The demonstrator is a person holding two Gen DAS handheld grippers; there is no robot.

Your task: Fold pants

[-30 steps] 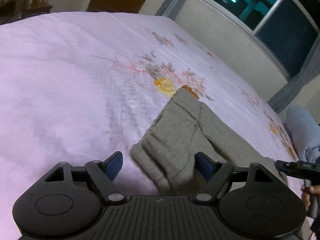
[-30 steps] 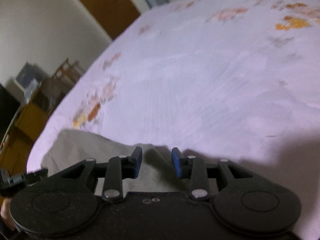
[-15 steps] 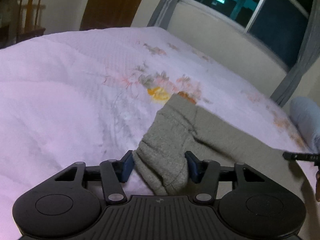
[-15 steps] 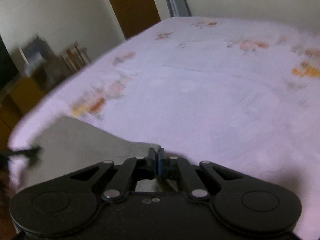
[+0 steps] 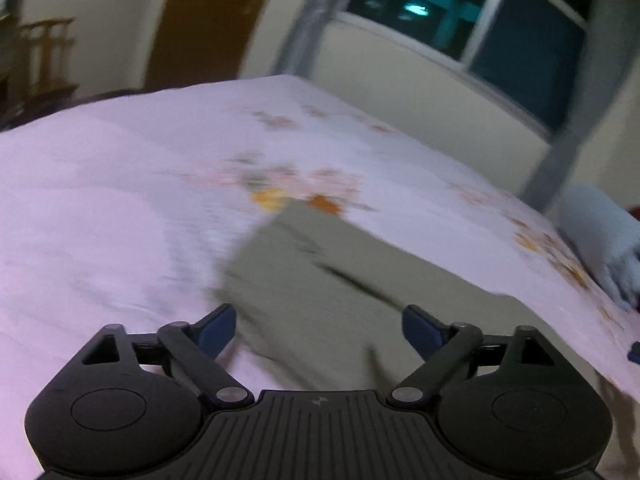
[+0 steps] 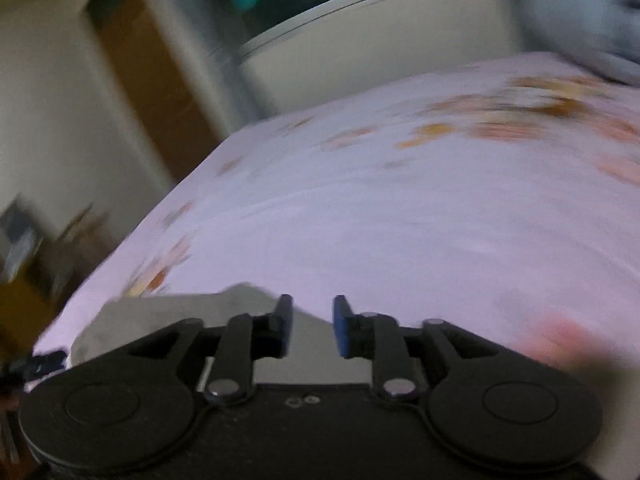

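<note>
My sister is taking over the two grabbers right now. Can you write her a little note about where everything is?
Left tool: open; its jaws have just been opening, nothing gripped. The pants lie below and ahead of it.
Right tool: open a little; its jaws have just been opening, nothing between them.
Pants: grey-green, lying on the pink flowered bedspread near its front edge. The pictures are blurry, so how neat they lie is hard to tell.
Done: both tools are off the pants, which look at least partly folded.
Left: check the fold and finish or smooth it if needed.
</note>
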